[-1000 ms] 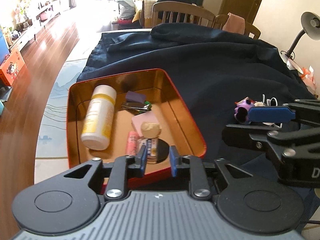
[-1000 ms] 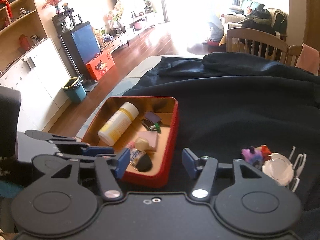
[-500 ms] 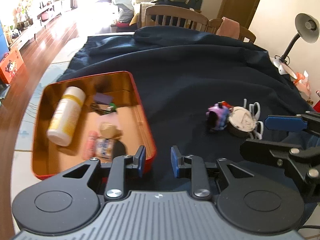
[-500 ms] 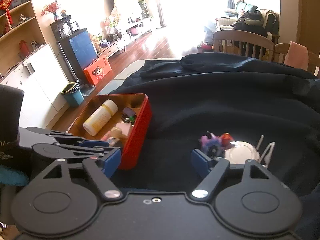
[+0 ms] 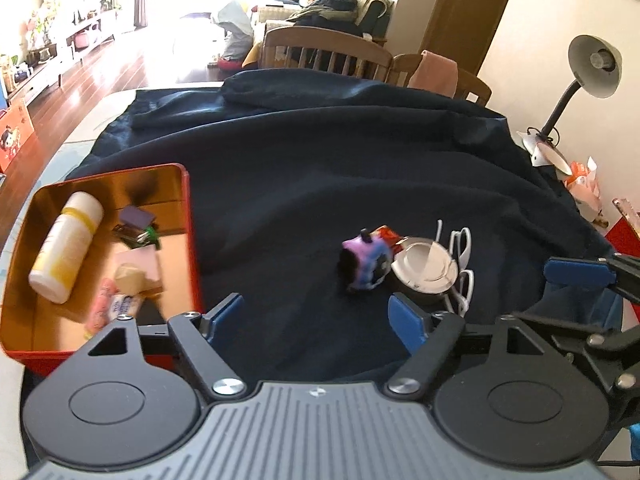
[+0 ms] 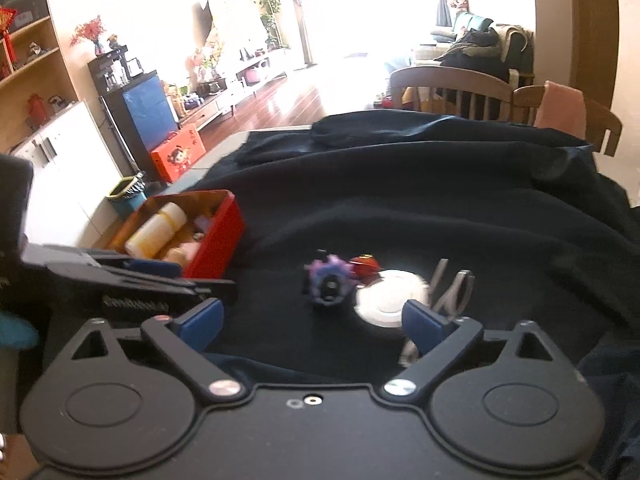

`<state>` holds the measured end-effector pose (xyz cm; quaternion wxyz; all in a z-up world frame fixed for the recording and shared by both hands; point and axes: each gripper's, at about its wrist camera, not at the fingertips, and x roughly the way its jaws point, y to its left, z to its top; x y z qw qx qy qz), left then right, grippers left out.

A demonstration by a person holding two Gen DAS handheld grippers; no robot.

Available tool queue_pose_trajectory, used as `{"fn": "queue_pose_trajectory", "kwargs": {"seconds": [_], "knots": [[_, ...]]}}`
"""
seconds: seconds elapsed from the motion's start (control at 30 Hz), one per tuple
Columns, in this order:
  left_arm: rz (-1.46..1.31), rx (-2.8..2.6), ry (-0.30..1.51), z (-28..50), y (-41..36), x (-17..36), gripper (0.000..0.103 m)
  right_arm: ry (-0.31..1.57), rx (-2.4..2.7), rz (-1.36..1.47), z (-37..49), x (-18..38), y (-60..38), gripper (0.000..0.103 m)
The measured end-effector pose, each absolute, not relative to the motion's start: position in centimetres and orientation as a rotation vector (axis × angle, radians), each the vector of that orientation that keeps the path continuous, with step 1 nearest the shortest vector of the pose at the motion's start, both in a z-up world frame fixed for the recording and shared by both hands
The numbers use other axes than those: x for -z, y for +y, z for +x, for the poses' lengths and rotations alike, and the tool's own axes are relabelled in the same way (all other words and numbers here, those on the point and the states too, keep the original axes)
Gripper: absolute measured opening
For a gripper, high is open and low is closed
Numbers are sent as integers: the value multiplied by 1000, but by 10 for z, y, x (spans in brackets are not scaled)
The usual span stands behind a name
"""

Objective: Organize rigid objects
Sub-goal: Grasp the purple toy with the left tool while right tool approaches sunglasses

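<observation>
On the dark blue cloth lie a purple toy (image 5: pixel 366 264) (image 6: pixel 330 284), a small red object (image 5: pixel 387 235) (image 6: pixel 365 264), a round white lid (image 5: pixel 424 266) (image 6: pixel 390 294) and white scissors (image 5: pixel 460 264) (image 6: pixel 452 284). A red tin (image 5: pixel 191 240) (image 6: pixel 224 236) at the left holds a white-and-yellow bottle (image 5: pixel 66 248) (image 6: pixel 156 230) and several small items. My left gripper (image 5: pixel 318 322) hangs just short of the toy, jaws opening, nothing between them. My right gripper (image 6: pixel 312 322) is also opening and empty, with the toy and lid just beyond its pads.
A desk lamp (image 5: pixel 576 84) stands at the cloth's right edge beside small packets. Wooden chairs (image 5: pixel 324 52) line the far side. The cloth (image 5: pixel 320 160) is bunched in folds at the back. Cabinets, a bin (image 6: pixel 128 196) and an orange box sit on the floor at the left.
Both grippers swung right, away from the tin toward the toy and lid. The left jaws went from nearly shut to wide; the right jaws widened further.
</observation>
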<state>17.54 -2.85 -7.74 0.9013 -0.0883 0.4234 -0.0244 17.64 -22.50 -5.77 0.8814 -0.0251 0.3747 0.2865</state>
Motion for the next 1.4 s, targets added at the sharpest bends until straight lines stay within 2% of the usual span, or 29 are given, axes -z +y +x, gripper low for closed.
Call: {"fn": "queue_pose_trajectory", "kwargs": {"seconds": [0.57,0.73,0.83,1.17,1.4], "knots": [[-182,-5,909,230,-71,110,79,828,-563,-132,211,103,-273,99],[-159,-23,920,245,-82,122,79,830,-596,-144,223,113,-272,96],[-146,-37,928,252,-86,127,79,833,-632,-183,230,121,-266,90],[-141,-81,940,268,-85,141,79,830,-728,-269,239,135,-252,82],[-183,-81,946,273,-81,145,79,824,-751,-301,242,140,-250,78]]}}
